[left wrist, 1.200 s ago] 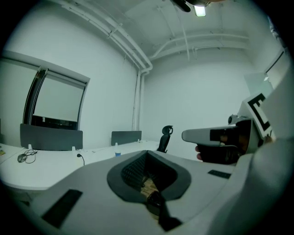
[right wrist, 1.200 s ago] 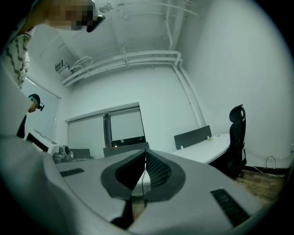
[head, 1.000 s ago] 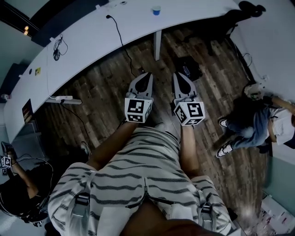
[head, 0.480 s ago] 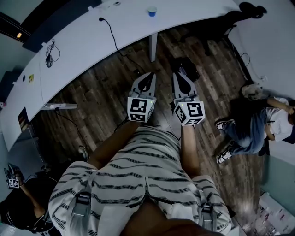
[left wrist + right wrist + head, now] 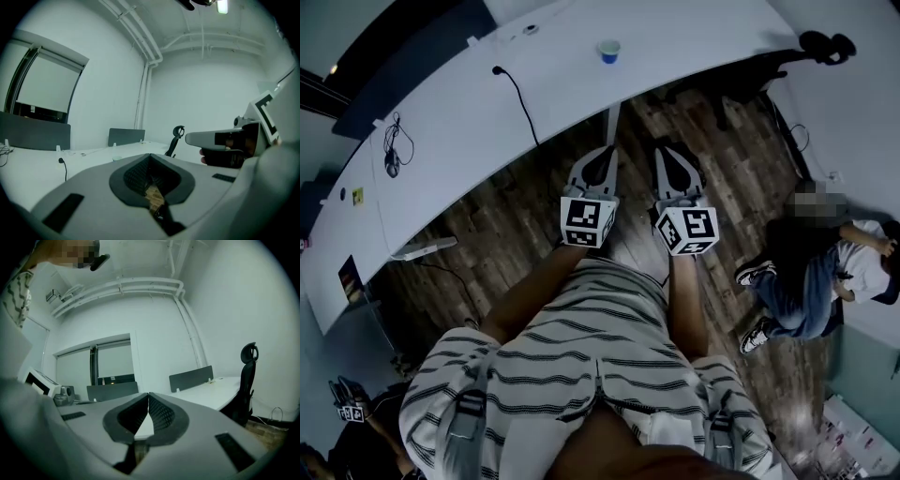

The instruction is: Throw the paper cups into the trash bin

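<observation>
Compared with one second ago, the curved edge of the counter [image 5: 469, 112] sits lower in the head view, nearer the left tool [image 5: 605, 152] and the right tool [image 5: 667, 152]. The paper cup [image 5: 607, 51] has dropped from the top border. It stands upright on the counter, ahead of the left tool's tip and well apart from it. Both tools are side by side over the wooden floor [image 5: 506, 220], each with jaws fully together and nothing between them. Open floor lies to the left. A seated person [image 5: 806, 272] occupies the floor to the right, and an office chair [image 5: 820, 42] stands at the counter's right end.
</observation>
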A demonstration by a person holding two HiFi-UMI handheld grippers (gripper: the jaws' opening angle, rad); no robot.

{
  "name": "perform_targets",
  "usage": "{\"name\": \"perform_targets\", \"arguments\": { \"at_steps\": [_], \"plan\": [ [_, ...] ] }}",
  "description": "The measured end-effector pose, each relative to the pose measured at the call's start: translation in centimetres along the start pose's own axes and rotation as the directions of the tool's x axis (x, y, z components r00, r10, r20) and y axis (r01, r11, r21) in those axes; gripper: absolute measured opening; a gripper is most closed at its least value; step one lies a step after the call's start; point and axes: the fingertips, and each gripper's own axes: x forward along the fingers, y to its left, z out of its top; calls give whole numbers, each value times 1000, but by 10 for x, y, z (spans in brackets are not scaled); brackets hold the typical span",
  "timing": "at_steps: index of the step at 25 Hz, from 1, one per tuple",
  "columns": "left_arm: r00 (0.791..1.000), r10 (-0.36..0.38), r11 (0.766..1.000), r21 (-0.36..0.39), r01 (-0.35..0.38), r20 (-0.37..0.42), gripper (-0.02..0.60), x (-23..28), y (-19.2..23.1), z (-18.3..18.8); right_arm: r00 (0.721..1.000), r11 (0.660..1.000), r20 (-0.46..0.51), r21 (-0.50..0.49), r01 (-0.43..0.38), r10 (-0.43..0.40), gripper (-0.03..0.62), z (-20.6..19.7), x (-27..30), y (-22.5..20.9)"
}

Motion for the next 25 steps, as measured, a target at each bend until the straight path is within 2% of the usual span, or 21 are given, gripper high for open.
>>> {"name": "perform_targets", "arguments": {
  "at_steps": [8,15,25],
  "plan": [
    [999,-28,1000,1,28,-23,23,80,61,26,999,999,-6,3,44,-44,9,22,88,-28],
    [997,-62,998,11,62,-40,23,136,104,34,995,996,-26,-9,91,-92,9,24,149,-47],
    [990,-120,992,36,123,-77,23,187,130,35,987,987,-49,-57,153,-156,9,26,201,-67]
  ]
}}
